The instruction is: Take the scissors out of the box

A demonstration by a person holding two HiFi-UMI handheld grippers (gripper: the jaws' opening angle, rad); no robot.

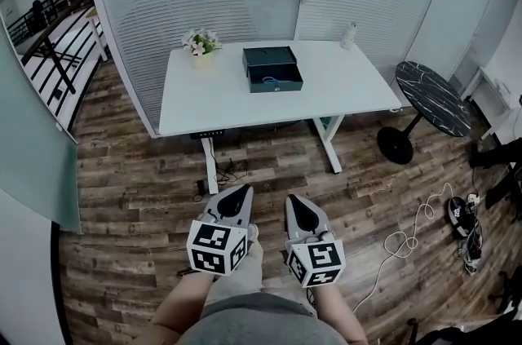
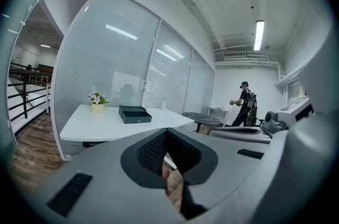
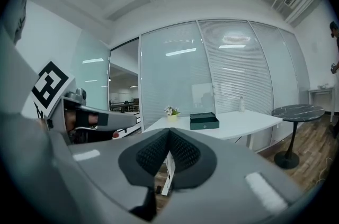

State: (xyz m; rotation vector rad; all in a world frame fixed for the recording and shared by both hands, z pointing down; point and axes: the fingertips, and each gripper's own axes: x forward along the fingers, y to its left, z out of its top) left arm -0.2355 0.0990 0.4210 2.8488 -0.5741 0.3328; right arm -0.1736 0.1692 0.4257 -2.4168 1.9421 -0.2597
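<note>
Left gripper (image 1: 237, 192): jaws together, empty. Box (image 1: 272, 68) sits well apart on the white table (image 1: 204, 103), near 12 o'clock, long side 9-to-3; scissors not visible. Right gripper (image 1: 294, 202): closed, empty. Neither hand clearly nearer.

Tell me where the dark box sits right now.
In the head view the dark box sits on the white table, toward its far edge, between the flower pot on its left and a white bottle on its right.
</note>
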